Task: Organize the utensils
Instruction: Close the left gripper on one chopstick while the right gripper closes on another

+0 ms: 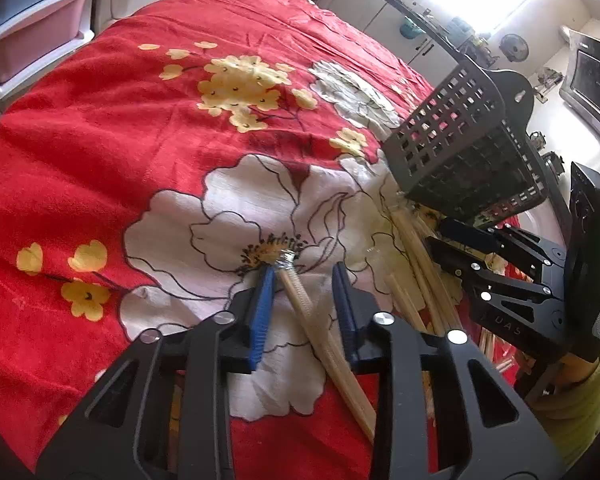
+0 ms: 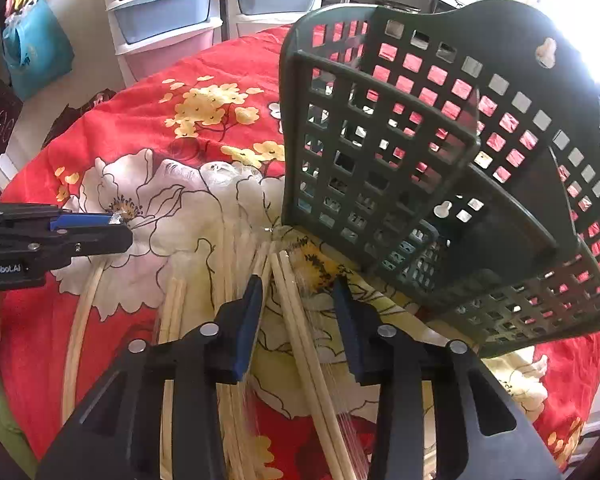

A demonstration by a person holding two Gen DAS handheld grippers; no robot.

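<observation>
Several pale wooden chopsticks lie on a red floral cloth (image 1: 140, 128). My left gripper (image 1: 304, 276) is open, its blue pads on either side of one chopstick (image 1: 320, 332) with a silver tip. My right gripper (image 2: 298, 288) is open over a pair of chopsticks (image 2: 300, 320) lying between its pads. A dark green perforated utensil basket (image 2: 440, 168) stands tilted just beyond and right of it; it also shows in the left wrist view (image 1: 464, 144). More chopsticks (image 2: 172, 312) lie left of the right gripper. The left gripper shows at the left edge of the right wrist view (image 2: 116, 224).
Plastic drawer units (image 2: 168, 12) stand behind the table. A kitchen counter (image 1: 420, 8) and a bright window lie beyond the far edge. A curved wooden stick (image 2: 80, 320) lies on the cloth at left. The right gripper's body (image 1: 512, 280) sits close to the right of my left gripper.
</observation>
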